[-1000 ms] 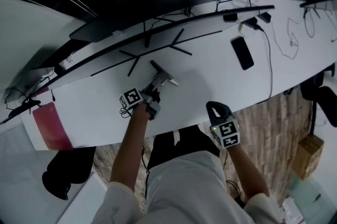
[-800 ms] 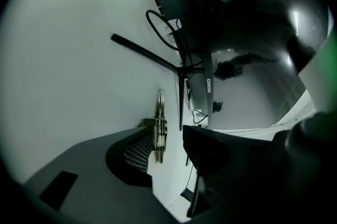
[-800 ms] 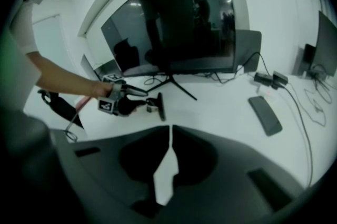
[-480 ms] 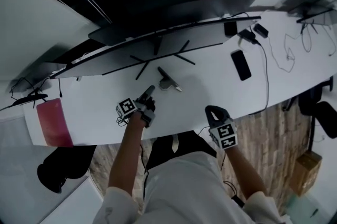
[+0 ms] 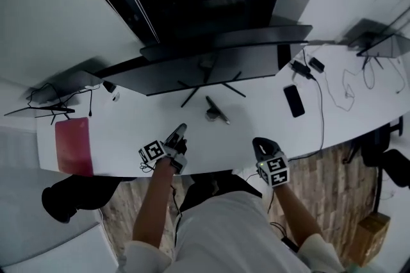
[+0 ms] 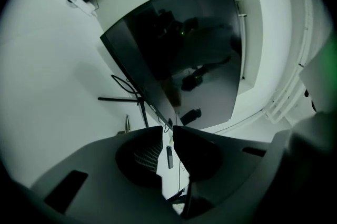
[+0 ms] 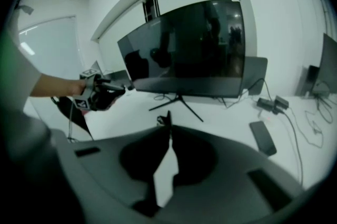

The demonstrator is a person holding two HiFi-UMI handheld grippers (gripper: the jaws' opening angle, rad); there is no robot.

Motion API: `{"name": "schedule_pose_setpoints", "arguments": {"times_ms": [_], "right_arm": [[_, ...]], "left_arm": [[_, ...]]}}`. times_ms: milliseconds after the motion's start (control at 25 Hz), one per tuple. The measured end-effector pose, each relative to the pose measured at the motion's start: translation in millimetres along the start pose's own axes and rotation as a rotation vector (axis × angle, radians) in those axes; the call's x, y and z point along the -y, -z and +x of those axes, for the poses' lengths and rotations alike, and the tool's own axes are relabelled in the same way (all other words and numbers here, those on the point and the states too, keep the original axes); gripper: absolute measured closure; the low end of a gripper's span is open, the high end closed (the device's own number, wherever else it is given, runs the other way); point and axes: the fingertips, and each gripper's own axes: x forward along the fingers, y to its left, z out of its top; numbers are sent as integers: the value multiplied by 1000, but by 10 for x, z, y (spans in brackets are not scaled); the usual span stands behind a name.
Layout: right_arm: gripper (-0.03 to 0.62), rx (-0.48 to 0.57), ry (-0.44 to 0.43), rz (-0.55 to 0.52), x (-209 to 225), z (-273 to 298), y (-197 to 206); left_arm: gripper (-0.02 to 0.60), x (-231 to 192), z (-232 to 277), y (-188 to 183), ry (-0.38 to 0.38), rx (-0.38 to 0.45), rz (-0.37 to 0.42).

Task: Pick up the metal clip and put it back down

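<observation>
**Metal clip on bench, apart from both claws**

The metal clip, dark with a slanted silvery arm, is seen on the white bench, beyond and right of the left claw. That claw's empty jaws have just been closing to a narrow gap. The right claw is held closed and empty.

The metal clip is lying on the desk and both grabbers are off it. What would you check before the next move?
1. The metal clip lies on the white desk, touching neither gripper: ok.
2. The left gripper is empty: ok. Its jaws have just been closing, a narrow gap remains, and nothing is between them.
3. The right gripper is empty: ok. Its jaw tips meet on nothing.
4. The phone lies apart from the clip: ok.
5. The clip sits steady: cannot tell, too small.
</observation>
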Motion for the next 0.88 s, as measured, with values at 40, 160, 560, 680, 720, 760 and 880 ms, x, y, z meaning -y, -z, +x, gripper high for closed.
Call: {"name": "schedule_pose_setpoints", "arguments": {"times_ms": [40, 160, 560, 680, 720, 760, 880], "right_arm": [[559, 6, 0, -6, -25, -21, -26], [559, 23, 3, -12, -114, -96, -67], [559, 100, 53, -24, -545, -558, -178], [559, 106, 80, -31, -673, -724, -114], [559, 109, 88, -32, -710, -773, -100], [559, 113, 95, -32, -749, -824, -84], [559, 120, 117, -39, -869, -986, -45]], "left_arm": [[500, 81, -87, -11, 11, 16, 1], [538, 294, -373, -40, 45, 61, 15], [548, 544, -1262, -43, 38, 93, 176], [549, 486, -1550, -78, 4, 103, 254], [549, 502, -1618, -83, 16, 110, 248], [548, 516, -1687, -87, 25, 114, 246], [549, 550, -1909, -103, 32, 127, 262]]}}
